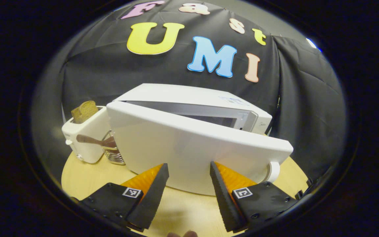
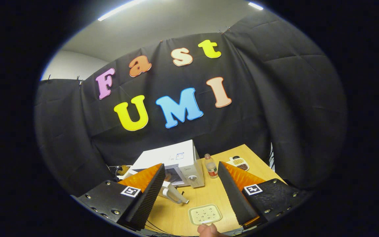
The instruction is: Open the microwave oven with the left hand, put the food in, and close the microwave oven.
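The microwave oven (image 1: 209,105) stands on the wooden table (image 1: 189,207), toward its back, near the black cloth wall. Its door (image 1: 189,148) is swung partly open, and a dark gap shows between the door's upper edge and the oven body. In the left gripper view the door panel is very near and covers most of the oven front; the door handle (image 1: 274,171) is at the panel's right end.

The left gripper (image 1: 189,177) is released, its two fingers spread apart just in front of the lower edge of the door. I cannot tell if they touch it. The right gripper (image 2: 191,179) is also released and holds nothing; it hangs higher and well apart from the oven.

To the left of the oven stands a white toaster (image 1: 87,135) with a slice of bread (image 1: 84,111) in its slot, and between them a metal holder (image 1: 113,154) with a brown utensil handle.

In the right gripper view a small bottle (image 2: 211,166) stands just beside the oven's right side, and a plate with food (image 2: 239,163) lies farther right near the table's edge. A pale square tray (image 2: 205,214) lies on the front part of the table, with bare wood around it.
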Motion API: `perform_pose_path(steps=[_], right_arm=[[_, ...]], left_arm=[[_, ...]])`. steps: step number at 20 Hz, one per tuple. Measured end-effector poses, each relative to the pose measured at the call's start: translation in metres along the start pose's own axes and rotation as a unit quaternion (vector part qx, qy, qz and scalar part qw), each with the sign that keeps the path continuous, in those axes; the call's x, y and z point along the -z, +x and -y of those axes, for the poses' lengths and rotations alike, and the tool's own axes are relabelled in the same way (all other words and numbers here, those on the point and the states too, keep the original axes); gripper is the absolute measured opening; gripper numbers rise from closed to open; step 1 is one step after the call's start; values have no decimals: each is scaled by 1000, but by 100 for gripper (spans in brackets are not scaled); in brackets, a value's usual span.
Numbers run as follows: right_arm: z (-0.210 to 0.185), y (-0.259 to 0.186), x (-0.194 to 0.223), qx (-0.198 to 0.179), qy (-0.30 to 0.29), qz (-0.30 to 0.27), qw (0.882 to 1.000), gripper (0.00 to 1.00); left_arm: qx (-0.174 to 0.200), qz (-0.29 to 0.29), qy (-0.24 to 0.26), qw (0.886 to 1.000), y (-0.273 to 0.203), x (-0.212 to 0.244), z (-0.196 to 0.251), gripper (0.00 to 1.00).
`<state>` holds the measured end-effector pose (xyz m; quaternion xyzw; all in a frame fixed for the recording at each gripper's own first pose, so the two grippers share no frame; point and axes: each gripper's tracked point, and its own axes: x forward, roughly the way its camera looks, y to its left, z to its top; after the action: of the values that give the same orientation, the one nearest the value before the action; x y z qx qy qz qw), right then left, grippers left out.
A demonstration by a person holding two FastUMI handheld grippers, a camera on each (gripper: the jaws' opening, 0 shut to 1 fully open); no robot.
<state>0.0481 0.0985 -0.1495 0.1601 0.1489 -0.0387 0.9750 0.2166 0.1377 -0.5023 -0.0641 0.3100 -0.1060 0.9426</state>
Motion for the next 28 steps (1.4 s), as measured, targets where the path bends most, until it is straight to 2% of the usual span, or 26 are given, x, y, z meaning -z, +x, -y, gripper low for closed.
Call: perform_pose_path(steps=[1,2,5,6,7,8,9,10,13,16,18,22,24,26,28], right_arm=[[0,1,2,4,5,-1,1000,98],[0,2,2,9,9,-2,1000,98],[8,4,7,26,2,-7,1000,98],[9,4,6,31,0,-6,1000,98],[10,5,7,34,1,-4,999,98],[12,4,8,37,5,-4,999,100],[12,6,8,36,9,-5,999,98],[11,7,9,36,13,-6,999,98],[8,15,10,30,4,-7,1000,98],[1,24,9,17,-11,-9,1000,98],[-4,25,8,5,-29,-12,999,98],[-5,12,3,-9,-53,0,999,98],[1,-2,5,-13,-55,-1,998,98],[12,-19,2,-15,-48,4,999,98],[23,-38,1,-23,-37,6,999,98]], left_arm=[[4,2,2,1000,9,-3,1,81],[9,5,6,1000,16,-8,2,86],[12,11,23,1000,35,-17,3,91],[18,13,24,999,41,-20,5,81],[20,14,27,999,48,-24,6,86],[19,15,29,999,54,-28,6,82],[12,11,28,999,58,-29,3,87],[17,7,15,1000,59,-26,5,82],[25,4,-4,1000,64,-26,7,82],[50,-19,-1,999,71,-14,16,82],[45,-20,-17,999,74,-14,14,82],[23,-30,2,999,76,-15,15,82],[26,-43,4,999,77,-9,18,82],[13,-42,15,999,80,-13,17,82],[-1,-57,-1,998,81,-16,20,81]])
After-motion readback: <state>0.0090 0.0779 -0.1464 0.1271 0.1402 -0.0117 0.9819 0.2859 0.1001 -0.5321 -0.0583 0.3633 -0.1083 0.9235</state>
